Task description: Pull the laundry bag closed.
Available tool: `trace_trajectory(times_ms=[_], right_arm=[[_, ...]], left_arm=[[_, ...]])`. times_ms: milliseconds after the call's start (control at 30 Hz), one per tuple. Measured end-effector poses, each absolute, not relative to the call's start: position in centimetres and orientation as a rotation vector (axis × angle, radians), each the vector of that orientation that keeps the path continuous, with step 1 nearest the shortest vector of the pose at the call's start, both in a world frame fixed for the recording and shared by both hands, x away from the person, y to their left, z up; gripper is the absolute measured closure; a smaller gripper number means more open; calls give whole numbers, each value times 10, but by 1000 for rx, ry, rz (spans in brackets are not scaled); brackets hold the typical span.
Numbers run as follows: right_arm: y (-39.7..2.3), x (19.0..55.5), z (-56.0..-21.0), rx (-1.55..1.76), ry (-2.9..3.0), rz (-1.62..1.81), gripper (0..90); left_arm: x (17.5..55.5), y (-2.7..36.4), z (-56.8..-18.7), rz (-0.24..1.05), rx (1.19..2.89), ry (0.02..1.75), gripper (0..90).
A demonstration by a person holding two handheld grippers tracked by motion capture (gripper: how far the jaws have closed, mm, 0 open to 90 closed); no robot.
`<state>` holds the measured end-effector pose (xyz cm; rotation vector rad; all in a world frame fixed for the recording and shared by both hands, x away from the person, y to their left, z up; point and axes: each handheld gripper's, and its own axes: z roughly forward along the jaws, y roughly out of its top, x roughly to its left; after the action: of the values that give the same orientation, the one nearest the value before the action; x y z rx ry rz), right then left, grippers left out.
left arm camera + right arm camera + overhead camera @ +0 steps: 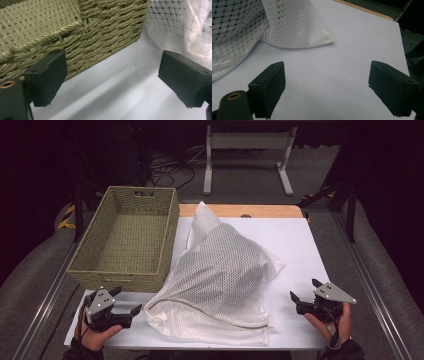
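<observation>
High view: a white mesh laundry bag (pixel 220 275) lies slumped in the middle of the white table top (pixel 295 240), its peak leaning toward the far edge, its left flank just beside the woven basket (pixel 127 235), which stands empty at the left. The left gripper (pixel 127 306) rests near the table's near-left corner, the right gripper (pixel 301 292) near the near-right edge — both apart from the bag, jaws spread wide and empty. Along the bag's near edge runs a folded hem with what looks like a cord; I cannot tell whether it is drawn closed. Left gripper view: the jaws stand wide with bare table between them; the basket's wall (pixel 105 32) is ahead at left, the mesh (pixel 180 27) at upper right, not touched. Right gripper view: jaws wide again, nothing between; one corner of the bag (pixel 312 37) lies flat on the table ahead at upper left. Judgement: thin, limp, light fabric — it will sag and fold rather than hold shape, and the open weave may snag on a jaw edge. Best holds look to be the thicker near hem for the left gripper and the flat corner or side seam for the right, pinching doubled cloth, not a single layer.
</observation>
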<state>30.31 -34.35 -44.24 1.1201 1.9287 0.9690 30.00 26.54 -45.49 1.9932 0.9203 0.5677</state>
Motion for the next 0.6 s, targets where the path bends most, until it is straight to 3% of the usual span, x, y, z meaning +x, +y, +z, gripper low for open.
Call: trace_trajectory(times_ms=[600], right_arm=[[-345, 301, -440, 1119, 1895, 959, 158]], left_arm=[[301, 264, -455, 580, 2007, 918, 92]])
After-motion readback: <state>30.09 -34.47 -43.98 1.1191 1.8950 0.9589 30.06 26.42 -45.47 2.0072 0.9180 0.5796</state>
